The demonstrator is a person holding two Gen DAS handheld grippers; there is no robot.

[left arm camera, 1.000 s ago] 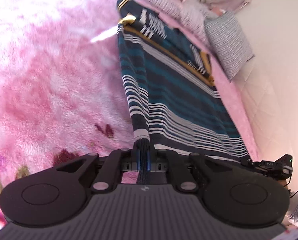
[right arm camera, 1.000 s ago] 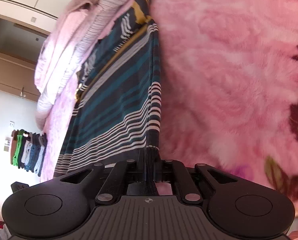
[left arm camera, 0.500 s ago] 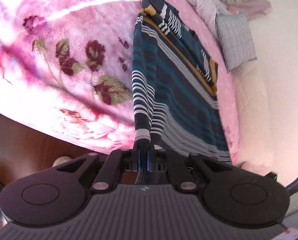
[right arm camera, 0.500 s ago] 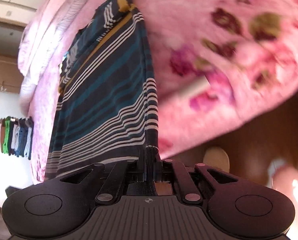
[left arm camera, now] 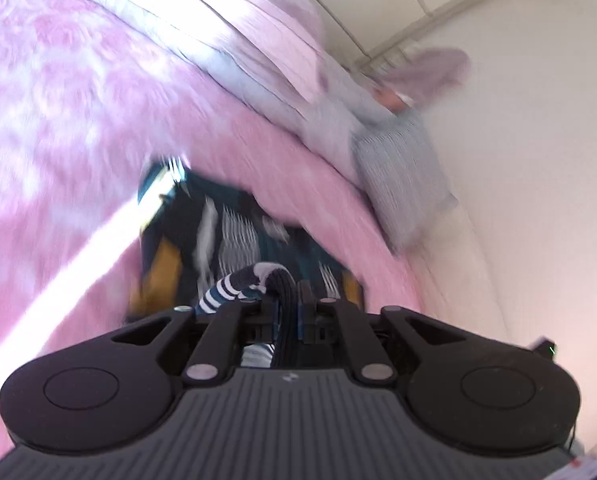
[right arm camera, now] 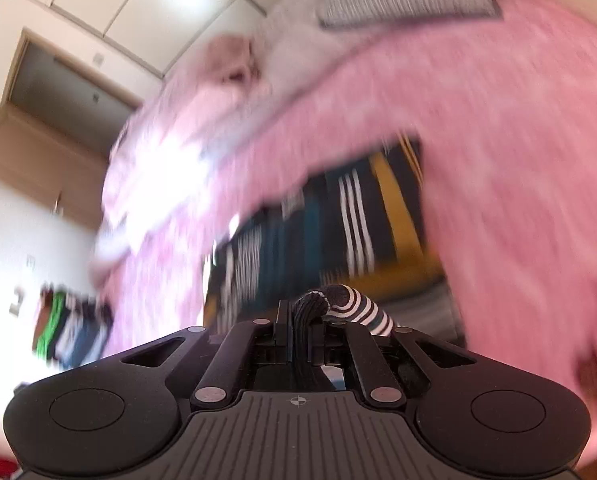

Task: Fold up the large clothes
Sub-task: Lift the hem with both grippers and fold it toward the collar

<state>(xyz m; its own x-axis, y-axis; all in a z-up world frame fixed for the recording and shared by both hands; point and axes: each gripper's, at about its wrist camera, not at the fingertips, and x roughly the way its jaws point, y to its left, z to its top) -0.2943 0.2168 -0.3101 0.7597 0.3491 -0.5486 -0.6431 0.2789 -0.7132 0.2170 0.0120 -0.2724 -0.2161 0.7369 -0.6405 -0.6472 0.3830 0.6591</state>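
A dark striped garment [left arm camera: 234, 240] with teal, white and mustard bands lies on the pink fuzzy blanket [left arm camera: 66, 128], blurred by motion. My left gripper [left arm camera: 288, 292] is shut on a striped hem corner that curls over to the left of its fingers. In the right wrist view the same garment [right arm camera: 338, 220] spreads ahead on the blanket [right arm camera: 518, 160]. My right gripper [right arm camera: 302, 312] is shut on another hem corner, which bends off to the right. Both held corners hang above the garment's upper part.
A striped grey pillow [left arm camera: 406, 176] and folded pale bedding [left arm camera: 226, 28] lie at the bed's far side against a white wall. In the right wrist view, wooden cabinets [right arm camera: 38, 140] and hanging clothes [right arm camera: 70, 328] are at the left.
Both grippers have swung forward over the bed with the hem, from beyond the bed's edge. The stretched garment now looks short and bunched ahead. Both views are motion-blurred.
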